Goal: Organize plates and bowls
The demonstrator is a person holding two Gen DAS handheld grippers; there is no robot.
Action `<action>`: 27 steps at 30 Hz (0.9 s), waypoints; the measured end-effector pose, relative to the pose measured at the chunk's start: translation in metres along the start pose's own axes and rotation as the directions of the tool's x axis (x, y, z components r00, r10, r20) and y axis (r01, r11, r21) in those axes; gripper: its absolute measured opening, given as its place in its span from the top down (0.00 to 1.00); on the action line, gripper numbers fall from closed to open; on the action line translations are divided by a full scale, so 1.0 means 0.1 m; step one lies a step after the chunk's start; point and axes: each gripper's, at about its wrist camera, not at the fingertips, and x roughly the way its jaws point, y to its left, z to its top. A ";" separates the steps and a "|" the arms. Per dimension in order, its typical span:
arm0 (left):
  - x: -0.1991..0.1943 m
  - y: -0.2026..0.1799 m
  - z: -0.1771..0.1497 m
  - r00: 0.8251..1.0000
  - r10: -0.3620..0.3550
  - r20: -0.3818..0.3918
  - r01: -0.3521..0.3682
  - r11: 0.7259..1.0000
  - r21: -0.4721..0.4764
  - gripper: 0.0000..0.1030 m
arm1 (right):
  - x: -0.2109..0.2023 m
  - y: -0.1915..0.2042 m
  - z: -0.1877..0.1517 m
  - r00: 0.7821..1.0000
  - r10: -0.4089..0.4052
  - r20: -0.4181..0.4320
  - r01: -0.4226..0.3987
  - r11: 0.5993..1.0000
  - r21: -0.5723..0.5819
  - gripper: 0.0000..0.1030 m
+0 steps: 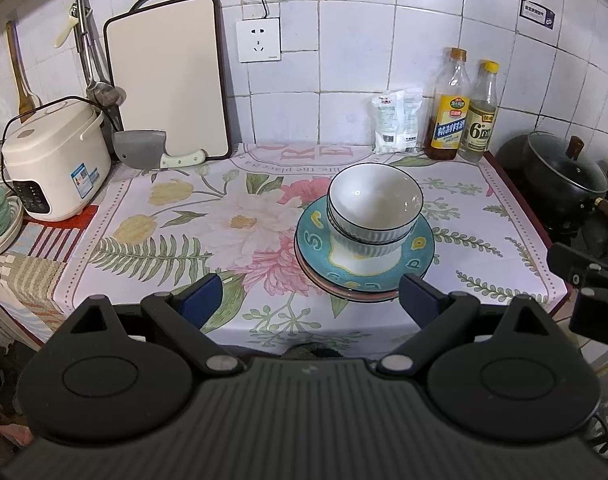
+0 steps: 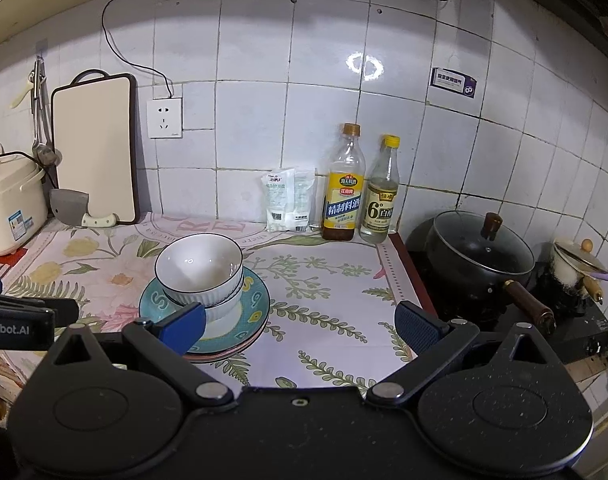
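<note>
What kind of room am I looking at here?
Most likely a home kitchen: a rice cooker and cutting board stand against a tiled wall, a lidded pot sits on a stove, and stacked bowls rest on a plate.

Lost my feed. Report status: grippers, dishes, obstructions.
Left gripper open, empty; right gripper open, empty. Two bowls nested on stacked plates, mid-counter. Nothing between grippers and stack.
</note>
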 end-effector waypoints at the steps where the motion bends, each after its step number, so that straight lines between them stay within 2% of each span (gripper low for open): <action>1: 0.00 0.00 0.00 1.000 -0.001 0.000 0.001 1.000 0.000 0.07 | 0.00 0.00 0.00 1.000 0.000 0.000 0.000 1.000 0.000 0.01; 10: -0.01 0.00 0.00 1.000 -0.010 0.003 0.010 1.000 -0.001 0.07 | 0.00 0.01 0.00 1.000 -0.001 -0.006 0.001 1.000 -0.004 0.01; 17: -0.05 -0.03 -0.01 0.999 0.015 0.035 -0.015 1.000 0.015 0.07 | 0.01 0.01 -0.01 1.000 -0.004 -0.013 0.004 1.000 -0.002 0.01; 27: -0.03 -0.01 -0.01 1.000 0.005 0.022 -0.005 1.000 0.014 0.07 | 0.03 0.01 -0.01 1.000 -0.007 -0.021 0.007 1.000 -0.001 0.01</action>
